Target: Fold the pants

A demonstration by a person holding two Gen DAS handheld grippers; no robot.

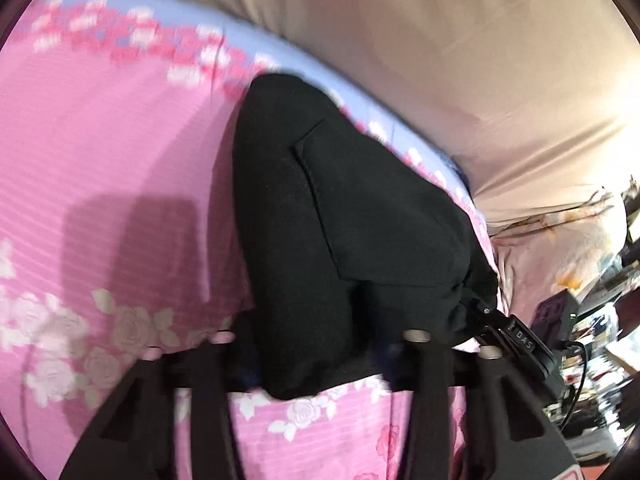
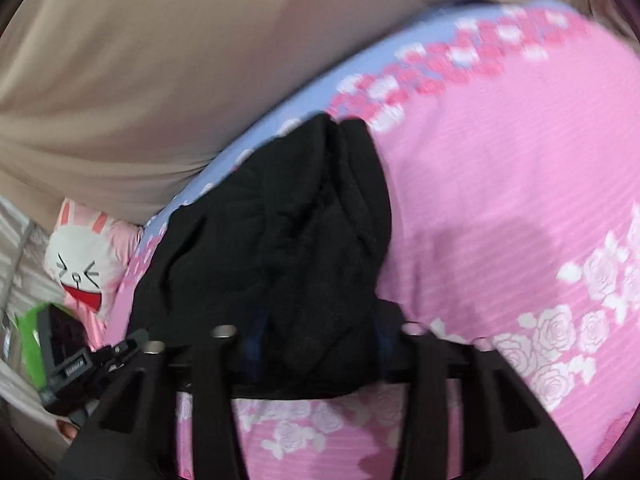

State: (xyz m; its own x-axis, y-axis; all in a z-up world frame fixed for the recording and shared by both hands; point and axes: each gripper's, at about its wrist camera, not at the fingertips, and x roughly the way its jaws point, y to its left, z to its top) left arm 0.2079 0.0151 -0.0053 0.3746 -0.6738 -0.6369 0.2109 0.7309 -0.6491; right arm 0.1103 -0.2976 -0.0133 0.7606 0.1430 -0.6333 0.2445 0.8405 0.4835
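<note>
1. Already the black pants (image 1: 320, 216) are lying as a compact, layered bundle on the pink flowered bedspread (image 1: 100, 160), near its blue edge by the beige headboard (image 1: 440, 60), so you are looking at a fold that is well along.

2. You are gripping the near end of the bundle with the left hand-held gripper (image 1: 316, 364); its jaws are standing narrow, and the black cloth is bulging up between them and hanging over the crossbar, so it reads as pinched.

3. You are doing the same on the other side with the right hand-held gripper (image 2: 316, 360): narrow jaws, a thick wad of pants (image 2: 280, 240) filling the gap between them.

4. Both views are blurring, so you cannot be sure how many layers each grip is taking.

5. From the left wrist view a pocket seam is showing on top and the cloth is lying fairly smooth; from the right wrist view the layers are puckering into ridges, so that side is looking less tidy.

6. What is probably remaining for you: carrying this held edge over for the last fold, or setting it down, then letting go and flattening the ridges.

7. A bunny pillow (image 2: 86, 264) is sitting off the left edge of the bed, clear of the work.
</note>
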